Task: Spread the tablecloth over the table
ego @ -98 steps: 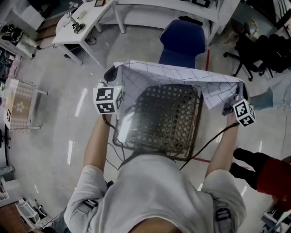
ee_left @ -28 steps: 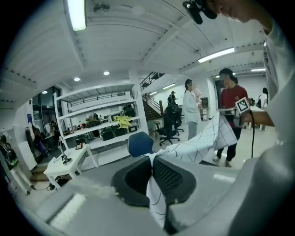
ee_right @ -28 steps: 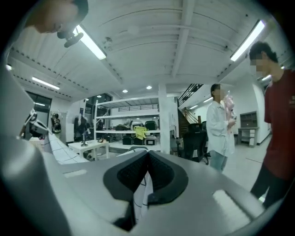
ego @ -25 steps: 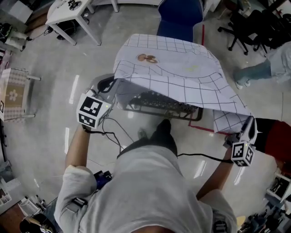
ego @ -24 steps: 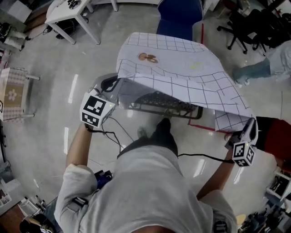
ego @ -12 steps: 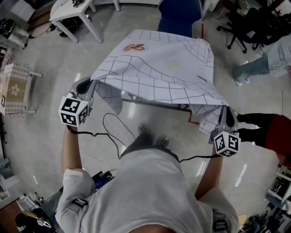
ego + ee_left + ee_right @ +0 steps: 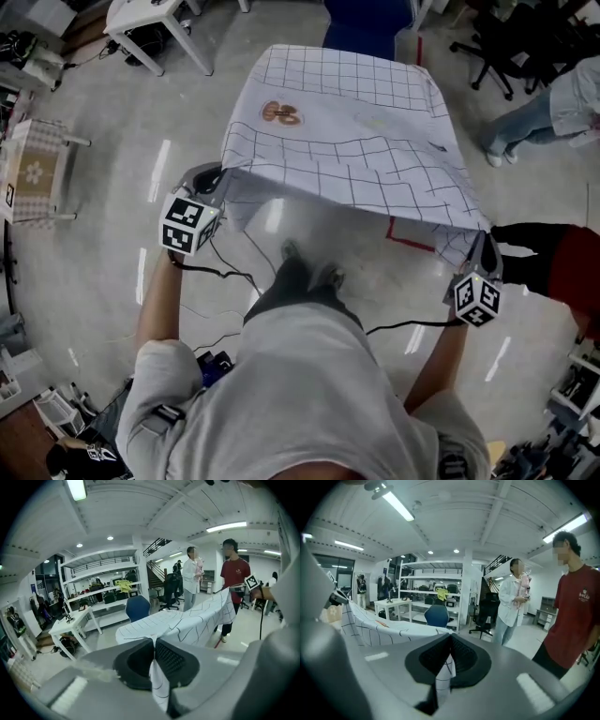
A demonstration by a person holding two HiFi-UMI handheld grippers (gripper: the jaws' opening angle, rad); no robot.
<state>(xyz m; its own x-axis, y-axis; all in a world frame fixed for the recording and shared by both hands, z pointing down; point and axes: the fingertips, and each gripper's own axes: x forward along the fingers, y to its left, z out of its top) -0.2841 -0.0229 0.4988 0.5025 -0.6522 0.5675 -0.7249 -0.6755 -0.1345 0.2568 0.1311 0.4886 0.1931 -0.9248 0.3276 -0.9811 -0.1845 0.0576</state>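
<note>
Since half a second ago the checked tablecloth (image 7: pixel 356 122) has sunk and flattened, and its far edge now hangs down. The left gripper (image 7: pixel 214 174) is clamped on the near-left corner, with the sheet stretching ahead of it and to its right. The right gripper (image 7: pixel 485 248) is likewise closed on the near-right corner. The tabletop is hidden beneath the cloth. The step in hand looks like laying the cloth down. The next move probably calls for lowering both corners evenly, then releasing them.
</note>
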